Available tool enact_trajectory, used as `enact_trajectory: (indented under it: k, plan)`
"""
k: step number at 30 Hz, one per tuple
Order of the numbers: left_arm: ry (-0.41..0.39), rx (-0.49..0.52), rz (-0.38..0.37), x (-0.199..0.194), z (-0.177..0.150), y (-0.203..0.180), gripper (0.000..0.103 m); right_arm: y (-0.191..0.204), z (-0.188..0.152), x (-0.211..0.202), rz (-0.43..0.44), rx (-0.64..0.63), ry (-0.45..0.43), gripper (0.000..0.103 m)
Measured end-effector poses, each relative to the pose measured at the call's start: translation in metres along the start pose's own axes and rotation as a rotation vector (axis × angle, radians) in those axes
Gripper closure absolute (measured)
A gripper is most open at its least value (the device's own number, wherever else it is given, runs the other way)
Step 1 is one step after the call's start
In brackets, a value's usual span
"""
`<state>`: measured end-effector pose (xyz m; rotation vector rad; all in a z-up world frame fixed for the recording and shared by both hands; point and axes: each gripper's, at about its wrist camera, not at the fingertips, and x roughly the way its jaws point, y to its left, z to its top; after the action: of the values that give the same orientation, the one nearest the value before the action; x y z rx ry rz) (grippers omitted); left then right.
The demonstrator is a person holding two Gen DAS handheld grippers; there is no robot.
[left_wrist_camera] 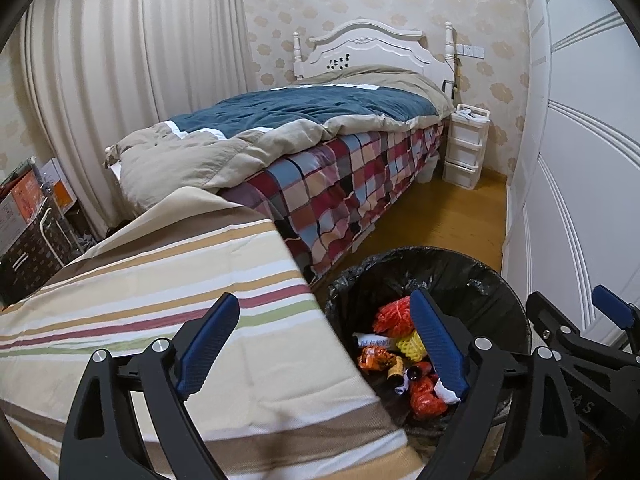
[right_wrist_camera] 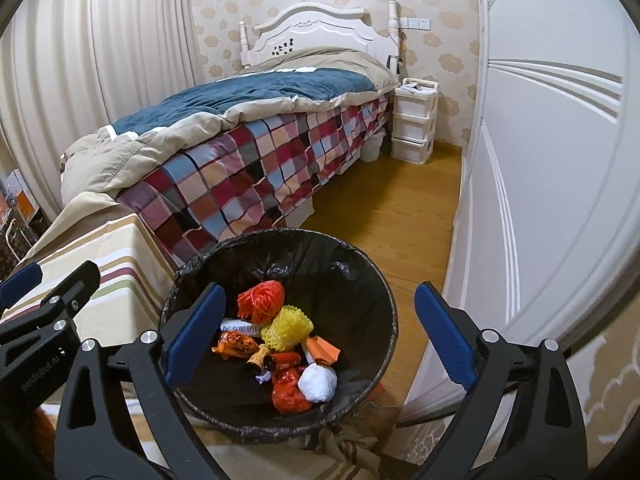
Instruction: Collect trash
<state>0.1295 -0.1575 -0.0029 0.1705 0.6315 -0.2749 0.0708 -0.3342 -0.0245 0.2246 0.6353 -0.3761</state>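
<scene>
**Both grippers empty above a lined bin of wrappers**

The left gripper (left_wrist_camera: 324,344) hangs with its jaws spread wide and nothing between them. Its two blue, ridged rubber pads are set on black angular arms with silver pivot bolts. One pad sits over the striped cloth (left_wrist_camera: 168,280), the other over the bin's near edge. The right gripper (right_wrist_camera: 320,332) is built the same way and is likewise spread and empty, straddling the trash bin (right_wrist_camera: 384,300) from above.

The bin is round, lined with a glossy, crinkled black plastic bag, and stands on the wooden floor (right_wrist_camera: 384,208) just beside the cloth-covered surface. The trash lies in its bottom. There are two foam fruit nets with a bumpy mesh texture, one orange-red (right_wrist_camera: 262,300) and one yellow (right_wrist_camera: 288,326). One white crumpled paper ball (right_wrist_camera: 318,380) lies beside one shiny red-orange foil wrapper (right_wrist_camera: 288,392). Also there are one folded orange paper piece (right_wrist_camera: 324,352), one white printed packet (right_wrist_camera: 240,326) and several smaller crinkled wrappers, too jumbled to count.

Behind stands one bed (right_wrist_camera: 248,160) with a white carved headboard, a checked patchwork sheet and a quilted blue-and-beige duvet. One white plastic three-drawer unit (right_wrist_camera: 414,120) is next to it. Pleated curtains (right_wrist_camera: 100,60) hang on the left, and panelled white wardrobe doors (right_wrist_camera: 540,160) are on the right.
</scene>
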Motion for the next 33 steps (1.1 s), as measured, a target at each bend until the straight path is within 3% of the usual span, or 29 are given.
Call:
enact_trajectory:
  k: [21, 33]
  plan:
    - [-0.083, -0.085, 0.067, -0.090, -0.034, 0.045, 0.013, 0.022, -0.024, -0.086, 0.091, -0.042, -0.071, 0.005]
    - [-0.123, -0.114, 0.099, -0.122, -0.051, 0.058, 0.013, 0.041, -0.038, -0.112, 0.150, -0.081, -0.093, 0.005]
